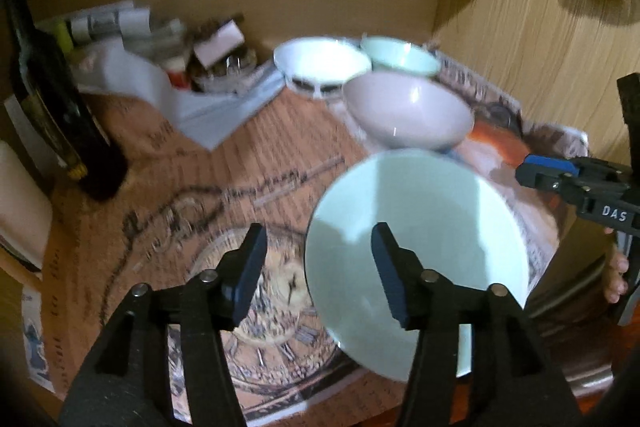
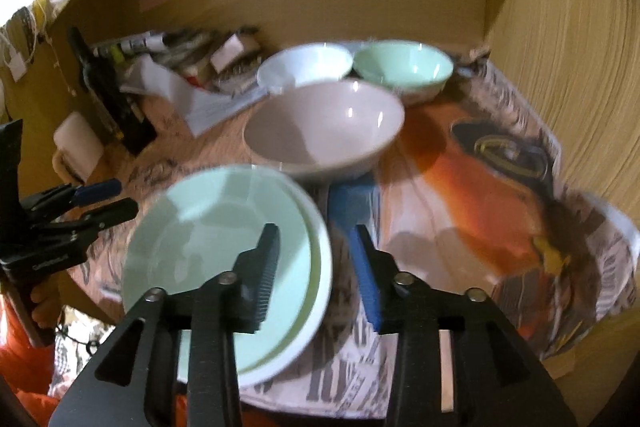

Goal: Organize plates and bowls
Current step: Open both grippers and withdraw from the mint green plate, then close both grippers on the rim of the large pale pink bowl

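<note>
A pale green plate (image 1: 420, 227) lies near the table's front edge; in the right wrist view it (image 2: 216, 227) rests on a white plate (image 2: 320, 267). Behind it stands a grey bowl (image 1: 408, 111) (image 2: 324, 127). Further back stand a white bowl (image 1: 320, 63) (image 2: 304, 65) and a mint green bowl (image 1: 400, 55) (image 2: 404, 69). My left gripper (image 1: 320, 251) is open, its jaws straddling the green plate's left rim. My right gripper (image 2: 316, 243) is open, its jaws astride the plates' right rim. Each gripper also shows at the other view's edge (image 1: 560, 175) (image 2: 100, 199).
Printed newspaper (image 2: 500, 207) covers the table. A dark bottle (image 1: 52, 99) (image 2: 108, 95) stands at the left. Papers and clutter (image 1: 168, 67) lie at the back left. Wooden walls (image 1: 540, 47) close the back and right.
</note>
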The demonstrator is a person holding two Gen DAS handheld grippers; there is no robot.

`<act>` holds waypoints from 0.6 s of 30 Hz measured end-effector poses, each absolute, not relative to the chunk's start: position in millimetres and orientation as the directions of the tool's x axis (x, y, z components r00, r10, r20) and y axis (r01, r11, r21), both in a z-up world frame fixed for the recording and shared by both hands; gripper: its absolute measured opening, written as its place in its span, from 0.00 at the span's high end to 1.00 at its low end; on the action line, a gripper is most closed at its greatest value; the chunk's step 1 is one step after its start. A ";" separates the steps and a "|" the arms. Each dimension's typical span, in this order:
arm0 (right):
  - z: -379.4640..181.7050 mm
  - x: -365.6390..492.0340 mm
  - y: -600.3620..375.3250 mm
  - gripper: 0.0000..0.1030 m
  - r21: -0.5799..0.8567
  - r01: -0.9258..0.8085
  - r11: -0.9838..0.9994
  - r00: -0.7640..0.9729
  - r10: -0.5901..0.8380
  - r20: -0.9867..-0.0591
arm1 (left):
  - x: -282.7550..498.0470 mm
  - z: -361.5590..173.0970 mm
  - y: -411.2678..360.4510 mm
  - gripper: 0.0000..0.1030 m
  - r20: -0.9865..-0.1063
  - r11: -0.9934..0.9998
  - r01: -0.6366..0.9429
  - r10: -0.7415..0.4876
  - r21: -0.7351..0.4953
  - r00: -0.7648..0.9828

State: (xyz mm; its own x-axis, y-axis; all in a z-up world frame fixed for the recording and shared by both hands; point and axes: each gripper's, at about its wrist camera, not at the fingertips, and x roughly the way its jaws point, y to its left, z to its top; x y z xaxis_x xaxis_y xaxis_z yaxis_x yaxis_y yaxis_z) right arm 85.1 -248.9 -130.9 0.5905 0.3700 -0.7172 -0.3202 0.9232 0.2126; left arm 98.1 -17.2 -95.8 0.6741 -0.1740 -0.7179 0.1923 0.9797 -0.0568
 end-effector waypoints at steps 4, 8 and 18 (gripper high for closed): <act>-117.3 94.9 -252.4 0.49 0.211 -0.307 0.928 0.650 0.366 -0.666 | 104.4 -76.9 -19.9 0.34 -0.671 0.981 0.186 -0.172 -0.051 0.721; -108.5 107.3 -255.1 0.39 0.197 -0.292 0.936 0.699 0.349 -0.624 | 120.4 -65.1 -22.3 0.20 -0.647 0.983 0.166 -0.173 -0.072 0.742; -115.4 155.2 -267.6 0.24 0.183 -0.238 0.954 0.732 0.299 -0.612 | 179.8 -64.9 -38.5 0.16 -0.676 0.984 0.147 -0.174 -0.097 0.716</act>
State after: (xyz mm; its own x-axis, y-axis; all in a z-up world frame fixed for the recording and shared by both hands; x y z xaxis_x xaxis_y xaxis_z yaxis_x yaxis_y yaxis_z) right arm 155.2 -267.6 -115.4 0.7323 0.2993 -0.6117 -0.2375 0.9541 0.1825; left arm 179.8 -38.5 -64.9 0.7164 -0.1737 -0.6757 0.1472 0.9843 -0.0969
